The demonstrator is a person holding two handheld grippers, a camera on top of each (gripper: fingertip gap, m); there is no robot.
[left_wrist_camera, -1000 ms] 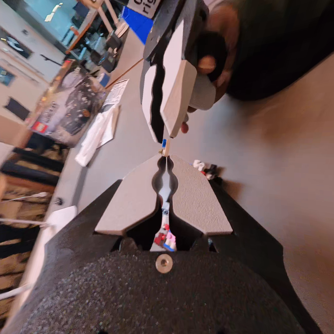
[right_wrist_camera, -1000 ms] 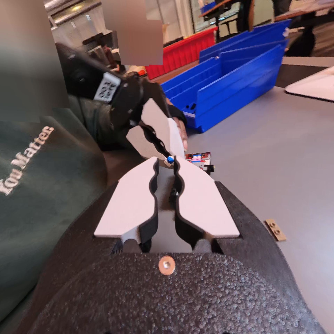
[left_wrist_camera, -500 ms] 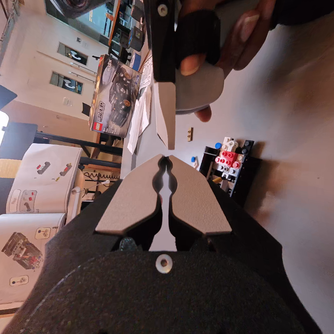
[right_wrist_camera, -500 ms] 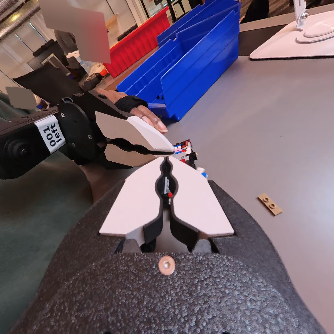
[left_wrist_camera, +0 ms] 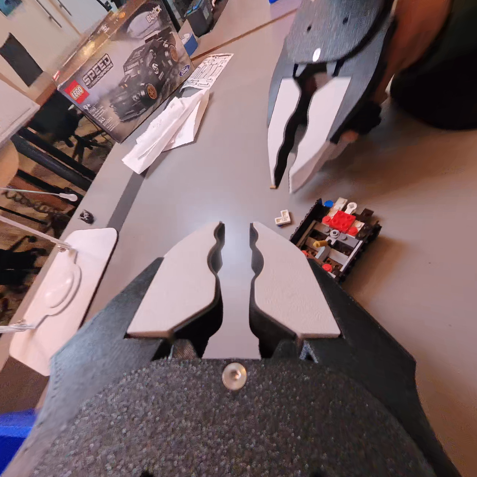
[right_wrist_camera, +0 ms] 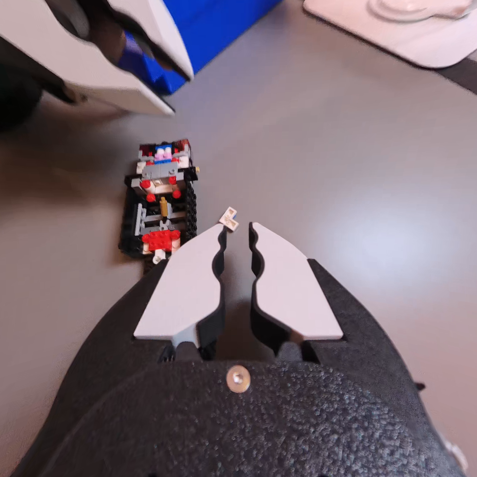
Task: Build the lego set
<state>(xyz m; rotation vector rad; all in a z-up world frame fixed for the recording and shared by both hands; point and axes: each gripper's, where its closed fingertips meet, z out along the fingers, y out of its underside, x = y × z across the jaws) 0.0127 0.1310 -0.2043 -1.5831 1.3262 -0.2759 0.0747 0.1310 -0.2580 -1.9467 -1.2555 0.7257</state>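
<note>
Noted at far left of left wrist view: white stand base point(left_wrist_camera: 62, 291) at table point(left_wrist_camera: 387, 335) edge; behind it, set box point(left_wrist_camera: 124, 67) standing upright, with white paper sheets point(left_wrist_camera: 175, 126) lying just beside. Centre: left gripper point(left_wrist_camera: 237, 227) above bare table, jaws spread, nothing between them. Just right of its tips: small white L-shaped piece point(left_wrist_camera: 283, 217) lying flat, near but apart from partly built black chassis point(left_wrist_camera: 335, 240) carrying red, grey and white bricks. Above: right gripper point(left_wrist_camera: 284, 184), tips down close to table, jaws parted, empty. Right wrist view, left to right: chassis point(right_wrist_camera: 160, 201), L-shaped piece point(right_wrist_camera: 229, 219) just ahead of right gripper point(right_wrist_camera: 237, 226) tips, blue bin point(right_wrist_camera: 219, 31) behind
</note>
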